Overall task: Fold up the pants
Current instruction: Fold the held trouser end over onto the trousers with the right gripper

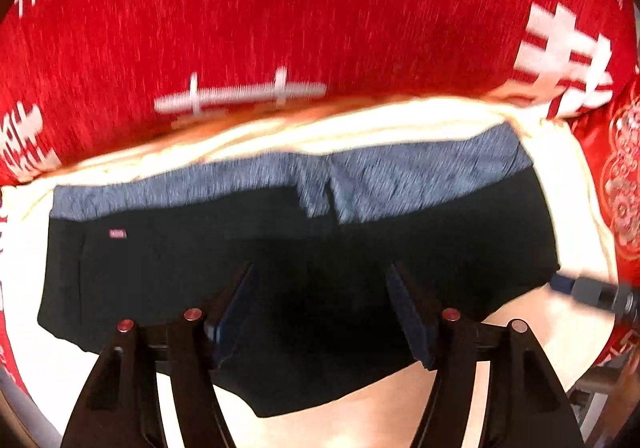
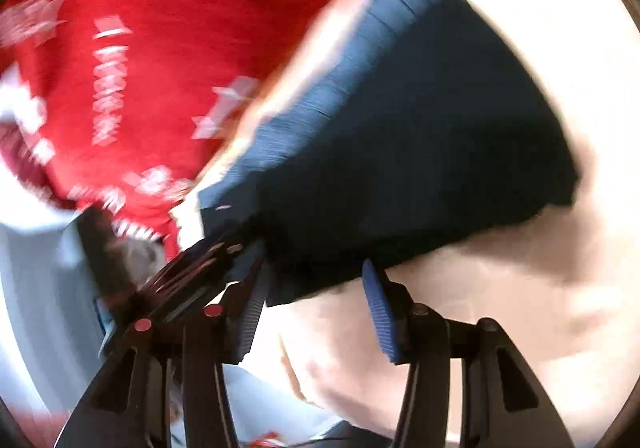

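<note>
The pants are black with a grey-blue waistband and lie folded on a cream surface. My left gripper is open, its fingers spread just above the near part of the pants, holding nothing. In the right wrist view the pants look dark blue and the picture is blurred. My right gripper is open at the near edge of the pants, with the cloth's edge between its blue pads. The tip of the right gripper shows in the left wrist view beside the pants' right edge.
A red cloth with white lettering covers the area behind the cream surface and also shows in the right wrist view. A red patterned cloth lies at the right. A dark object stands at the left of the right gripper.
</note>
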Action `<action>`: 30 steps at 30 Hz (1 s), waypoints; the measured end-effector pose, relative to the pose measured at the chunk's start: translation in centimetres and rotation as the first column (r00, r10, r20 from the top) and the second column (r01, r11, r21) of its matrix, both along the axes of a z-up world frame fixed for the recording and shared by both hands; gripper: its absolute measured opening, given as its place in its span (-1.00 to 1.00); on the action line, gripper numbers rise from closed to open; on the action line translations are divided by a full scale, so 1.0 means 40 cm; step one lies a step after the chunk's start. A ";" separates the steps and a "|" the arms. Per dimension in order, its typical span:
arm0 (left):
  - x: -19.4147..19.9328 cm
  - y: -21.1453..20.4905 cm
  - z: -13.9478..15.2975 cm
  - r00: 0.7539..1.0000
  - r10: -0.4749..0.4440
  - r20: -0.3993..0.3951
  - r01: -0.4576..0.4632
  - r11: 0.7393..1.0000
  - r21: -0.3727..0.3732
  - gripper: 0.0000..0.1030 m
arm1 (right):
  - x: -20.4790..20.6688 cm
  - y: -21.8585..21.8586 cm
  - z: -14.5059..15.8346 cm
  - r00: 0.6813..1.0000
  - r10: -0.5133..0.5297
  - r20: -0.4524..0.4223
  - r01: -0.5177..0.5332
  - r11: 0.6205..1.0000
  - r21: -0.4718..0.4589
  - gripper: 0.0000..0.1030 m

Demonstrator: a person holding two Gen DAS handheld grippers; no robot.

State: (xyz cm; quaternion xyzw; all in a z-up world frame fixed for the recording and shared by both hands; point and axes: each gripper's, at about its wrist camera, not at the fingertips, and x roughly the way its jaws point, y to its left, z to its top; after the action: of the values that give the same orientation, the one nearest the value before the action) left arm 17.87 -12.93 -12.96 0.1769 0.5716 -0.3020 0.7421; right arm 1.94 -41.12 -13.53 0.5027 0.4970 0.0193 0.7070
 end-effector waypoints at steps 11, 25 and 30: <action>0.007 -0.206 -0.099 0.998 -0.042 -0.044 0.041 0.999 -0.021 0.33 | 0.056 -0.334 -0.105 0.982 -0.181 -0.058 0.175 0.979 -0.105 0.04; -0.038 -0.244 -0.181 0.993 -0.121 -0.005 0.121 0.991 0.065 0.33 | 0.139 -0.304 -0.196 0.969 -0.106 -0.221 0.070 0.984 -0.166 -0.26; -0.047 -0.240 -0.175 0.995 -0.101 -0.017 0.102 0.992 0.067 0.53 | 0.130 -0.284 -0.184 0.966 -0.142 -0.215 0.097 0.973 -0.207 -0.12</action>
State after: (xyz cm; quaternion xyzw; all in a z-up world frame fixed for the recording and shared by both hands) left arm 15.98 -22.54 -19.98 0.2287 0.5769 -0.3212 0.7154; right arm 7.12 -52.47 -20.88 0.4591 0.5430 -0.1302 0.6909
